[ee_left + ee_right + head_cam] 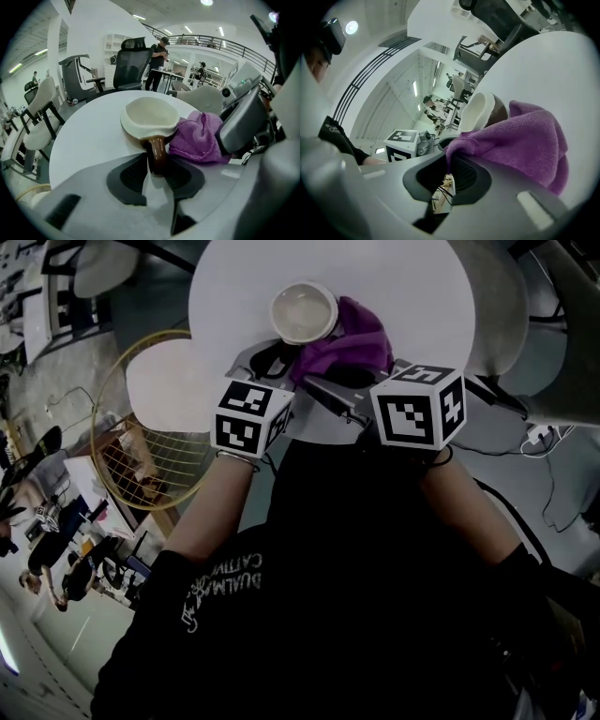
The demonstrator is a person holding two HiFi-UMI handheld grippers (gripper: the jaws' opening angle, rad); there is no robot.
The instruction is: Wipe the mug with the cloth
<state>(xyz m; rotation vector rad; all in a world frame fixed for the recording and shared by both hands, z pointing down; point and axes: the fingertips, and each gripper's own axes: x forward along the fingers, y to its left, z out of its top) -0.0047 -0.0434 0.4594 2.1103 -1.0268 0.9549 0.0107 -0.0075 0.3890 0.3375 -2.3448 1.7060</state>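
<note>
- The left claw (pixel 157 169) is clenched on the brown handle (pixel 156 152) of the mug (pixel 150 117), with its two dark pads pressing the handle from either side
- The mug is upright with its mouth up, cream inside and brown outside, and nothing shows in it; it is at the near part of the round white tabletop (pixel 89 136), with the handle turned toward the person
- The right claw (pixel 448 169) grips a fold of the purple cloth (pixel 520 140): the cloth's edge runs down between the tips of its pads, and the rest bunches up over one jaw
- In the head view the cloth lies against the mug's right side, touching it, between the mug and the right claw
- In the right gripper view the mug's cream rim and a strip of its brown wall show just behind the cloth
- Both claws are close together at the near edge of the tabletop; the left cube (pixel 248 418) and the right cube (pixel 419 406), each with black-and-white squares, sit above the person's bare forearms
- In the left gripper view a black office chair (pixel 133 63) stands beyond the tabletop, and a standing person (pixel 159 61) is farther back by a desk
- In the head view a yellow-framed racket (pixel 141 470) shows to the left of the tabletop, lower down
</note>
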